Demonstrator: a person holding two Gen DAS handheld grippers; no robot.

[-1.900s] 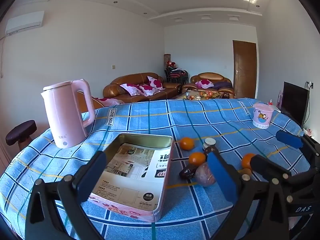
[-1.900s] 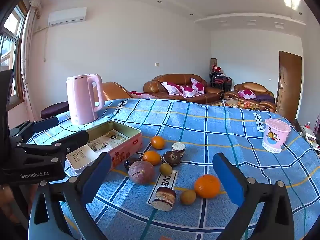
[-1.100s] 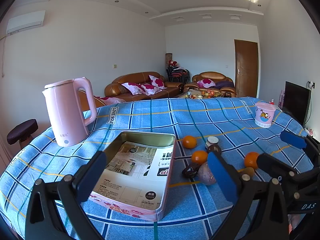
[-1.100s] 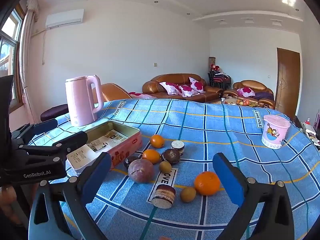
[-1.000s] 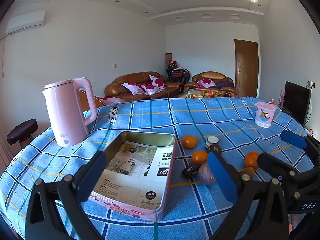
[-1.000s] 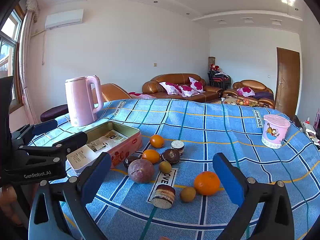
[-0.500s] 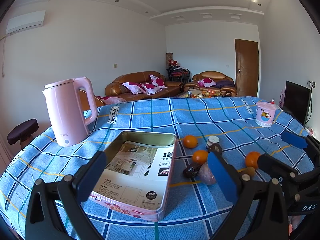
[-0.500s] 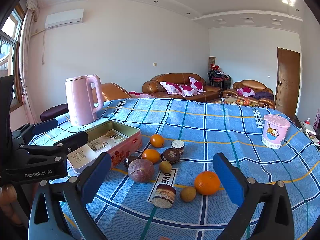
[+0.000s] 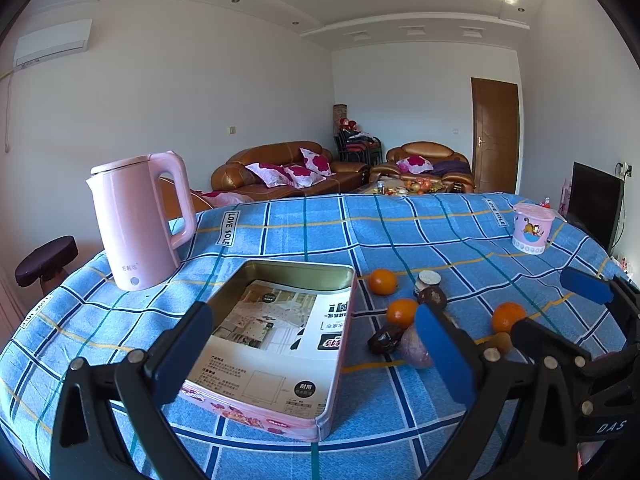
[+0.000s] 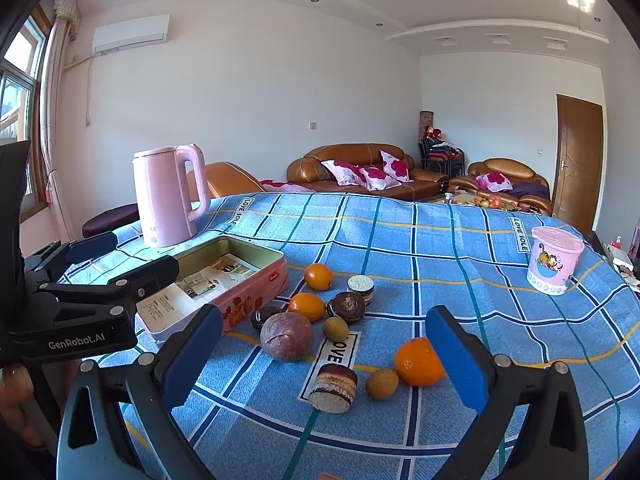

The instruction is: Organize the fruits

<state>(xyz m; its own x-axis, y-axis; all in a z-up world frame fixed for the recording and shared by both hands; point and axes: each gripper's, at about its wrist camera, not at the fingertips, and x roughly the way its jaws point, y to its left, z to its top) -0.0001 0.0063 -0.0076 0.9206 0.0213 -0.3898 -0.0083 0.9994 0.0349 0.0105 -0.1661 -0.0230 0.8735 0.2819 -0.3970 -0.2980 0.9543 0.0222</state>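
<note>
Tin long axis twd sofa

Both cameras sit low at the near edge of the table, facing the far sofa. The left wrist view looks closely down over the open tin; the right wrist view stands further right. Both take in the kettle, the tin and the oranges.

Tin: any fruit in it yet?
No. The tin holds only printed paper; the oranges lie on the cloth beside it.
</note>
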